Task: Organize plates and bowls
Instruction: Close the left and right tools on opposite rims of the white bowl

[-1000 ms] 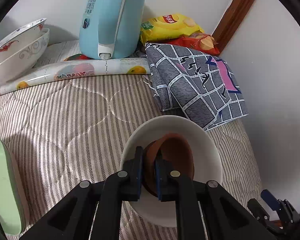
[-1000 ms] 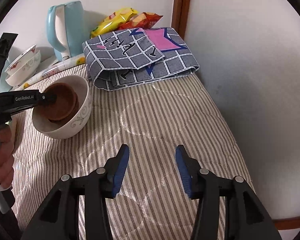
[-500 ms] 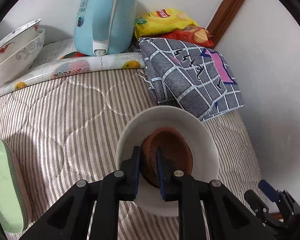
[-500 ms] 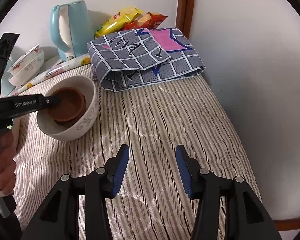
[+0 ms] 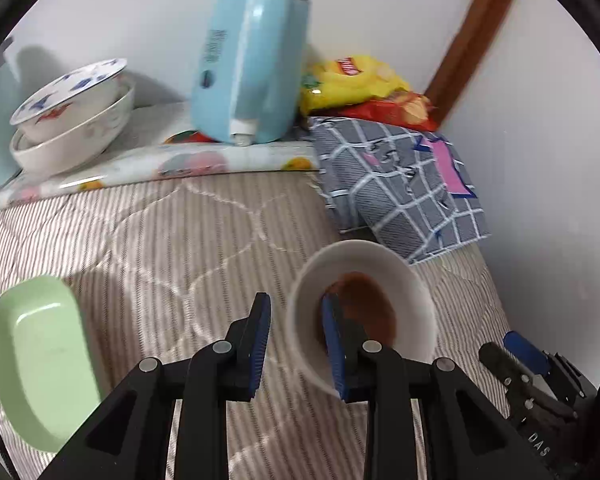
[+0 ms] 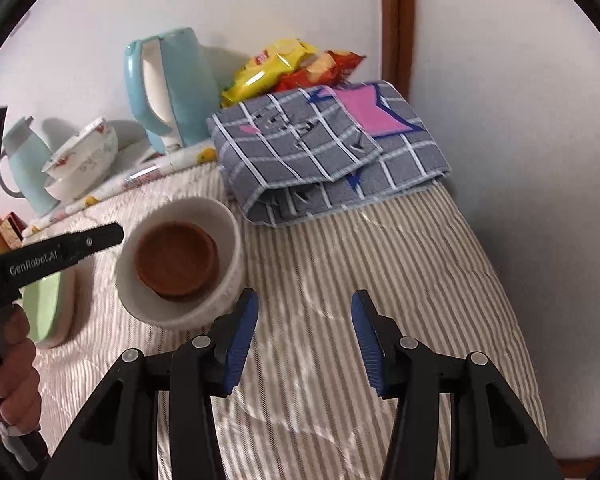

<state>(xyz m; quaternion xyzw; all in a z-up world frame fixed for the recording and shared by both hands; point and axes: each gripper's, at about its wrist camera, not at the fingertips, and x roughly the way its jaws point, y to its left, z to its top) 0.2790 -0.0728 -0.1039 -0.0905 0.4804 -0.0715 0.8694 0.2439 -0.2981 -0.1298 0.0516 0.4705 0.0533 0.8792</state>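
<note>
Two bowls nested: brown bowl (image 6: 176,259) inside white bowl (image 6: 180,264) on bed, ahead-left of right gripper (image 6: 305,334), fingers apart, empty. Left gripper (image 5: 296,338) fingers just opening, nothing pinched, white rim between. Nesting step looks done; next likely green dish (image 5: 40,356).

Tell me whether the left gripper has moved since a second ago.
Yes. The left gripper has backed off the brown bowl in the white bowl, jaws just opening, empty.
</note>
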